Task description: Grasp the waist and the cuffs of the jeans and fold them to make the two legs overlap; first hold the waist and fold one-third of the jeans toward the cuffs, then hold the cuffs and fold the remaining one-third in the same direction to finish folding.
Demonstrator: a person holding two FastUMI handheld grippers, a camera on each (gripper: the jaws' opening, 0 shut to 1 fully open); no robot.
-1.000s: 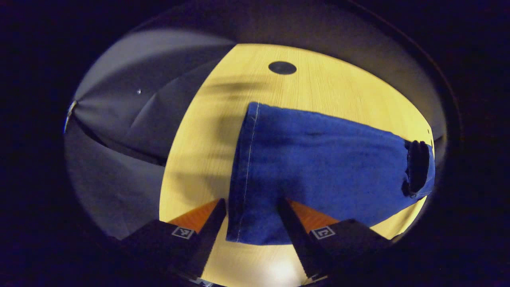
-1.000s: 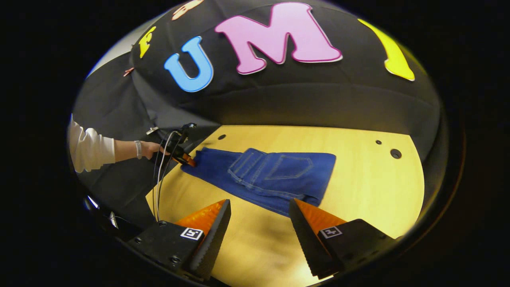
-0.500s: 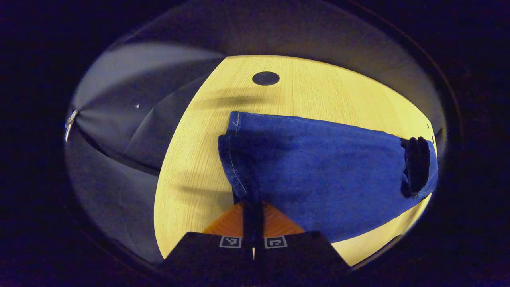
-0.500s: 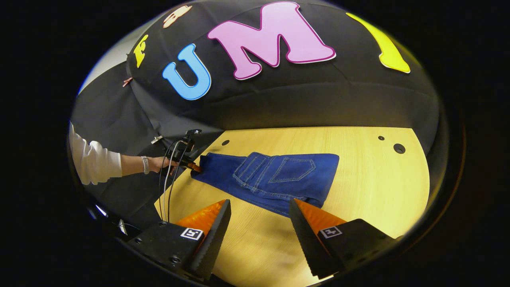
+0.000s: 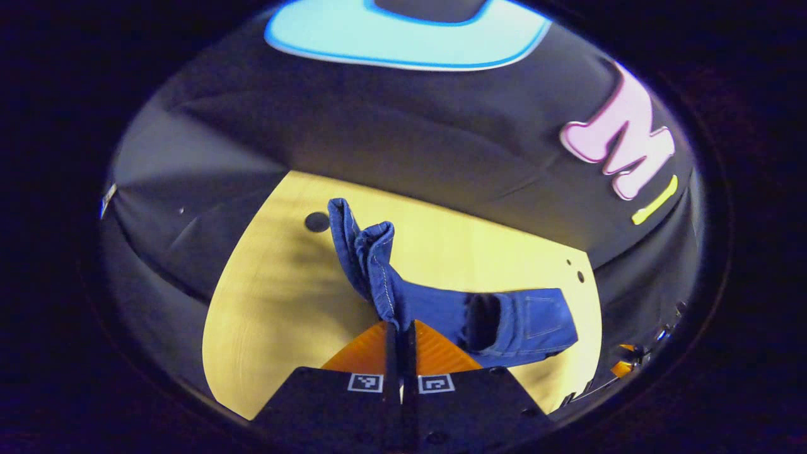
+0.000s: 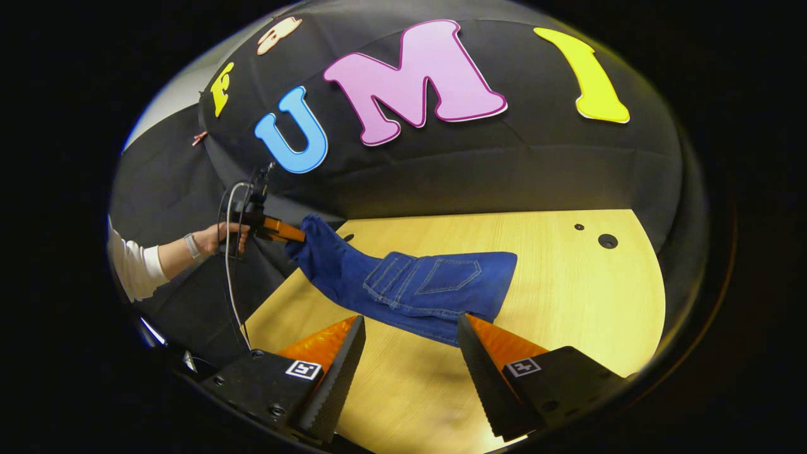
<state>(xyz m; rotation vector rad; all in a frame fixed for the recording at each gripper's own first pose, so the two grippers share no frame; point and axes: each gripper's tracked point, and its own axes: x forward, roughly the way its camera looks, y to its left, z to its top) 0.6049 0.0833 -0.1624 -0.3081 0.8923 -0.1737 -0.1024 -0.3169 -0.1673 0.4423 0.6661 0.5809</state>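
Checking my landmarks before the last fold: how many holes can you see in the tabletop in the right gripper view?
3. A large hole near the far right corner, a small hole just left of it, and a third hole by the lifted jeans. The denim may hide others.

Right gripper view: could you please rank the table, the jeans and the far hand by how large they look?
1. Table, largest.
2. Jeans.
3. Hand, smallest; it sits farthest off, so its apparent size is understated.
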